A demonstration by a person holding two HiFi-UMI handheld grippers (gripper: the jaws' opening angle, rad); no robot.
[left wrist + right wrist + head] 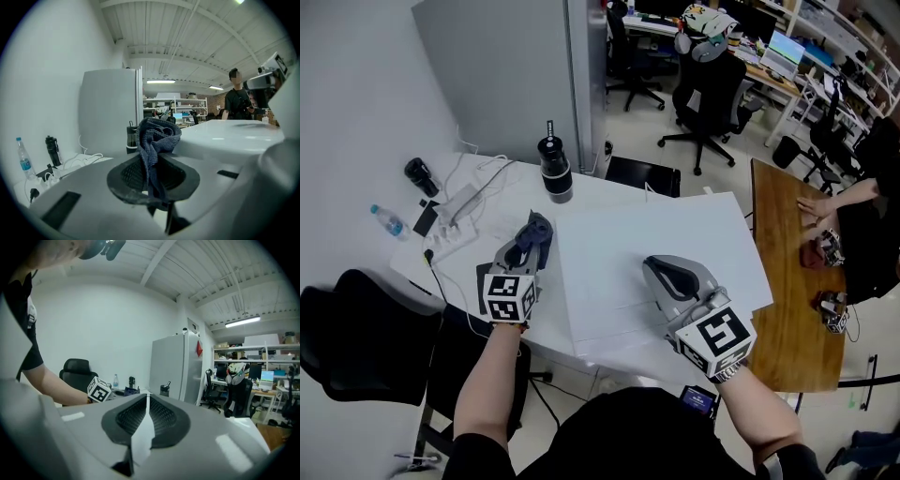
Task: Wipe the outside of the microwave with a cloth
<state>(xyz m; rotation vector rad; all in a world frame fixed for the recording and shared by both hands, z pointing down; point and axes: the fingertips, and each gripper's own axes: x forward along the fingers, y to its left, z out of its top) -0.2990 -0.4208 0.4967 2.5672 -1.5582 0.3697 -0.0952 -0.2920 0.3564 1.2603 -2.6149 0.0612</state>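
The white microwave (619, 281) fills the middle of the head view, and I look down on its flat top. My left gripper (540, 225) hovers at the microwave's left edge, shut on a bunched dark blue cloth (532, 240). In the left gripper view the cloth (158, 136) stands up from between the pads of that gripper (152, 176), with the microwave (229, 138) to its right. My right gripper (656, 269) is over the microwave's top near the front. In its own view my right gripper (148, 398) has its jaws a narrow slit apart, with nothing between them.
On the table (516, 178) left of the microwave are a black tumbler (554, 171), a power strip with cables (455, 208), a water bottle (388, 220) and a black flask (421, 175). A grey fridge (502, 75) stands behind. A wooden desk (783, 281) with a person's hand (817, 206) is at right.
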